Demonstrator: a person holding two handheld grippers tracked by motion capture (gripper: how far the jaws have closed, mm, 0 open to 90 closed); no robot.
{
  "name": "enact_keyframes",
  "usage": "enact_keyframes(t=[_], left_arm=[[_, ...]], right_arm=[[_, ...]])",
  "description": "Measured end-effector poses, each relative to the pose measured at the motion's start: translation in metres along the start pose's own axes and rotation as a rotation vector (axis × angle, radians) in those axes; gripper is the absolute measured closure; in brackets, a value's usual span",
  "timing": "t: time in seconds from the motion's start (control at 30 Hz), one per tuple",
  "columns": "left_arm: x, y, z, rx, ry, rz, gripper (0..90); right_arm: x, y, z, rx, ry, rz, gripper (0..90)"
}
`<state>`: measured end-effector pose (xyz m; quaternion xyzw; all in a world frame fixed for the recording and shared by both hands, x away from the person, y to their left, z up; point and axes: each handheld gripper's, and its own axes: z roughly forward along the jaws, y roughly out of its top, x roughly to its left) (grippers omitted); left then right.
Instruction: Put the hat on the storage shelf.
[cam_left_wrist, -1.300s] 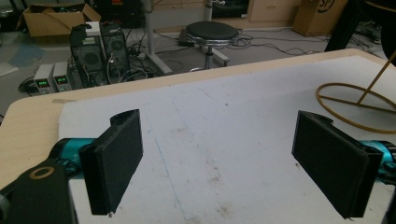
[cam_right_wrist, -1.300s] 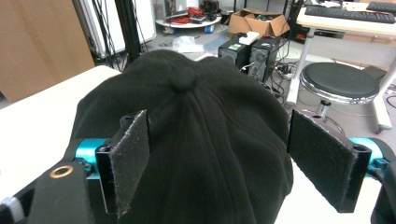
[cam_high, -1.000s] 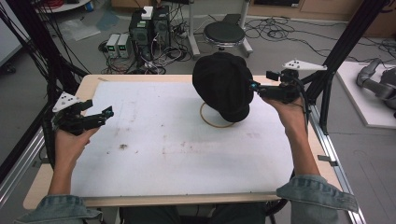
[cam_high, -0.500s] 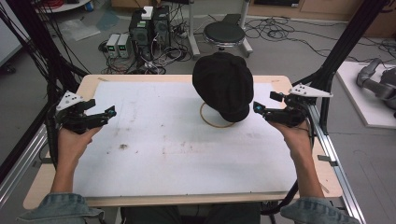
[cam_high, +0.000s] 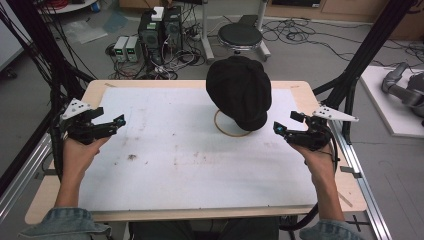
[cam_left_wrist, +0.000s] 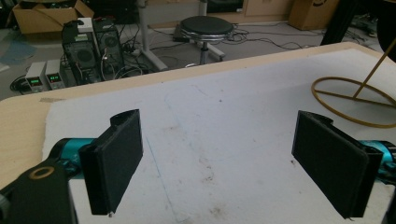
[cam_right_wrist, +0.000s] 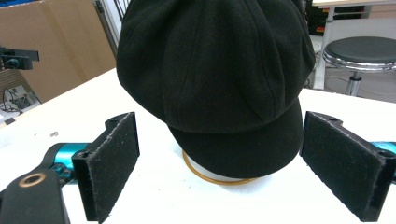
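A black cap (cam_high: 241, 91) (cam_right_wrist: 215, 70) sits on a gold wire stand whose ring base (cam_high: 231, 131) (cam_left_wrist: 355, 100) (cam_right_wrist: 210, 176) rests on the white table top (cam_high: 190, 150). My right gripper (cam_high: 289, 123) (cam_right_wrist: 233, 163) hovers open just right of the cap, jaws wide apart and pointed at its brim, nothing between them. My left gripper (cam_high: 111, 120) (cam_left_wrist: 229, 163) is open at the table's left edge, far from the cap, jaws spread over bare table.
The table top bears a few dark smudges (cam_high: 132, 157). Behind the table stand a round black stool (cam_high: 241, 35) (cam_left_wrist: 206, 25), computer boxes (cam_high: 160, 25) and loose cables on the floor. Black frame posts (cam_high: 367, 50) rise at the table's sides.
My right gripper has drawn back from the cap, moving toward the near right, and stands open. The left gripper has barely shifted.
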<state>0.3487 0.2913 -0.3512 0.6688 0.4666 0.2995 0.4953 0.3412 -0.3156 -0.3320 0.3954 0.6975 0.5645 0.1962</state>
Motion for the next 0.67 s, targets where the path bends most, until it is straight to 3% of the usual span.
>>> enact_keyframes(t=[0.67], left_arm=[[-0.0016, -0.0007, 0.0011, 0.002, 0.001, 0.003, 16.7]], right_arm=[[-0.0017, -0.0069, 0.0066, 0.006, 0.01, 0.016, 11.9]])
